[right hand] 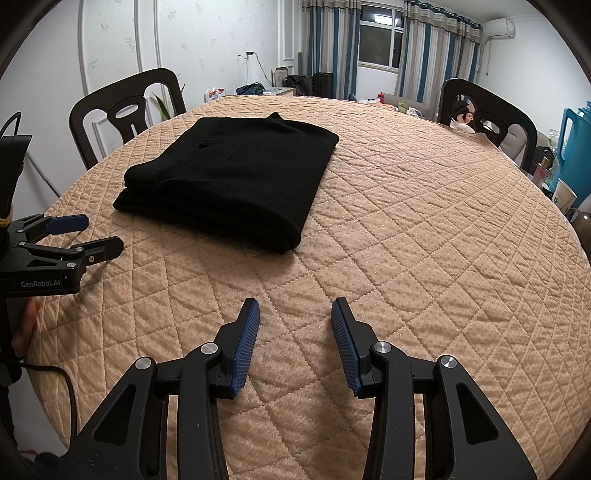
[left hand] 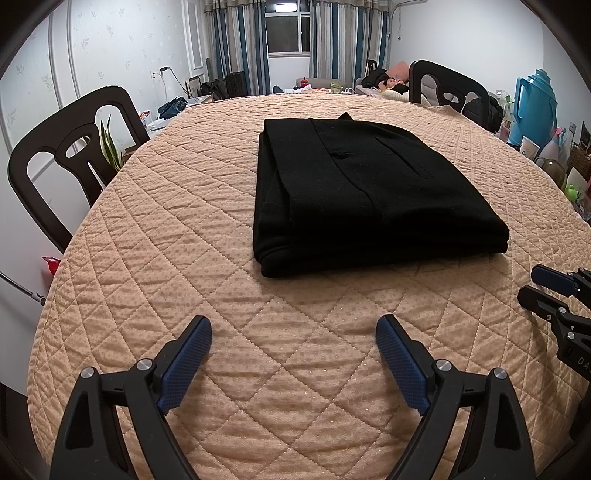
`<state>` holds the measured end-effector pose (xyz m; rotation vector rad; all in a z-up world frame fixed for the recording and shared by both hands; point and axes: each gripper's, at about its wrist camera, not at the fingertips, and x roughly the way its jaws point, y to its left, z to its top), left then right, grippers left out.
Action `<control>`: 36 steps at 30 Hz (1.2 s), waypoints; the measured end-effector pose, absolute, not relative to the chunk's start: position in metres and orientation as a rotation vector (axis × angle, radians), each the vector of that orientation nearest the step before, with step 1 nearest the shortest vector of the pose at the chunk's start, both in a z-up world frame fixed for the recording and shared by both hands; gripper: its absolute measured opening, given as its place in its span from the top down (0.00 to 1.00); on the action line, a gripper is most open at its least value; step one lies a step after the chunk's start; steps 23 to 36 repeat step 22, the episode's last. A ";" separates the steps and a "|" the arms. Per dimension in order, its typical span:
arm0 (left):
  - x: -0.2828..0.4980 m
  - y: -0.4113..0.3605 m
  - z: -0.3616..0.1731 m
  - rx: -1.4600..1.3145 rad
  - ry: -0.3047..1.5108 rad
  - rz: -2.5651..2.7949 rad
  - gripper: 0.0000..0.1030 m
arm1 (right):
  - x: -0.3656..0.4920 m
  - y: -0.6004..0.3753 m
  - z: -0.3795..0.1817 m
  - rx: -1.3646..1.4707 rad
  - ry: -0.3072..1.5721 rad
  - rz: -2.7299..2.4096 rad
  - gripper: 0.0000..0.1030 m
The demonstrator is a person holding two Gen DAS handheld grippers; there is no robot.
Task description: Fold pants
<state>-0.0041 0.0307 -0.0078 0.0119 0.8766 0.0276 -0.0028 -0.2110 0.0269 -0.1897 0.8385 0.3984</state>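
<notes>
left gripper (left hand: 293, 328) and right gripper (right hand: 295, 310) both spread wide, empty, near folded pants (left hand: 365, 188)

Each camera sits just behind its own fingers, low over the near edge of the table (left hand: 147, 229), facing across it toward the far edge and the window (left hand: 288, 33). The left view looks straight at the pants (left hand: 369, 184), which lie near. The right view stands further right, with the pants (right hand: 236, 177) left of centre. Both share the pants, the two chairs (right hand: 125, 107) and each other's gripper at the side.
</notes>
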 end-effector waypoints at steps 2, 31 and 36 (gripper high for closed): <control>-0.005 0.032 -0.008 0.010 0.878 0.027 0.10 | -0.003 -0.211 0.027 -0.190 0.838 0.398 0.60; -0.006 0.035 -0.008 0.018 0.878 0.034 0.09 | -0.003 -0.211 0.027 -0.190 0.838 0.398 0.60; -0.006 0.035 -0.008 0.018 0.878 0.034 0.09 | -0.003 -0.211 0.027 -0.190 0.838 0.398 0.60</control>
